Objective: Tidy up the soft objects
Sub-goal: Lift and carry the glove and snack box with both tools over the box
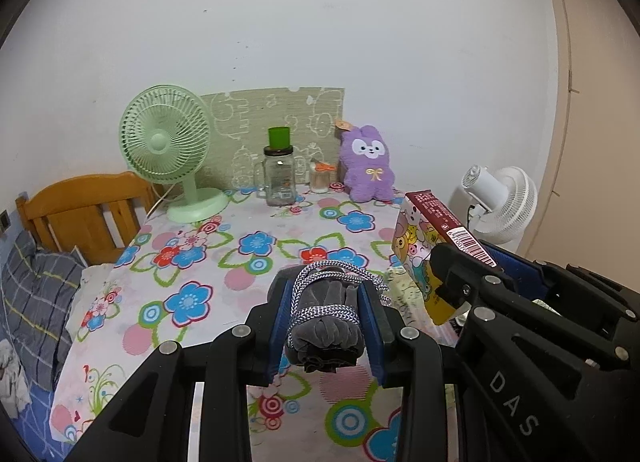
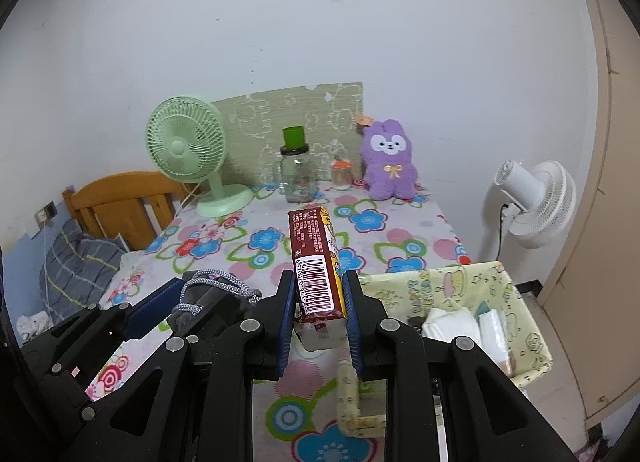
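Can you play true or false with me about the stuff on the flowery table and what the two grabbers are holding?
1. The left gripper holds a grey rolled cloth bundle tied with cord. True.
2. The right gripper is empty. False: its fingers are shut on a snack box with a barcode.
3. The purple plush bunny sits at the far end of the table, against the wall. True.
4. The green desk fan stands to the right of the bunny. False: it stands to the left, beyond the glass jar.
5. The fabric basket with cartoon print is on the table's left side. False: it sits at the right edge, beside the right gripper.
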